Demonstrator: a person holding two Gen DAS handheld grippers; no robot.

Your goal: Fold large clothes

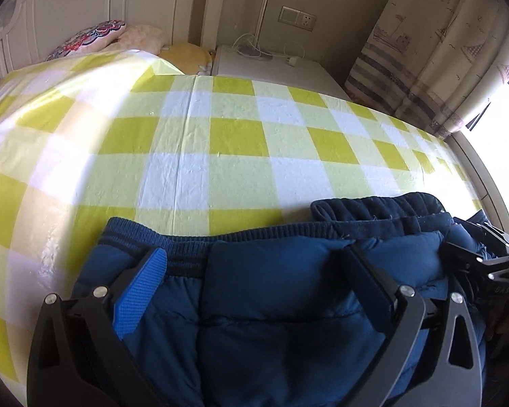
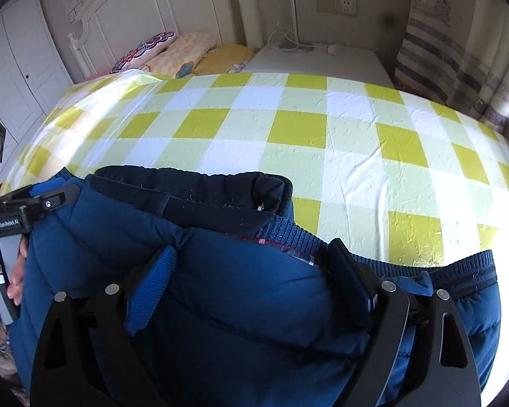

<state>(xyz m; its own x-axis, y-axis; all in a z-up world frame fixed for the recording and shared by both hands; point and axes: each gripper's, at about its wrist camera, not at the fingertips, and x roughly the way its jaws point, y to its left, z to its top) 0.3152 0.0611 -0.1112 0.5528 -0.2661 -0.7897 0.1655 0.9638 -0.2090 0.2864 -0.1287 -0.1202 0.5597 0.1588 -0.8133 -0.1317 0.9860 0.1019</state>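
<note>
A blue padded jacket lies at the near edge of the bed, with its ribbed hem and dark collar toward the far side. It also fills the near part of the right wrist view. My left gripper is open, its fingers resting on the jacket's left part with padded fabric between them. My right gripper is open too, its fingers spread over the jacket's right part. The right gripper shows at the right edge of the left wrist view; the left gripper shows at the left edge of the right wrist view.
The bed is covered with a yellow and white checked sheet. Pillows lie at the headboard. A white bedside cabinet with cables stands beyond the bed. A patterned curtain hangs on the right by a bright window.
</note>
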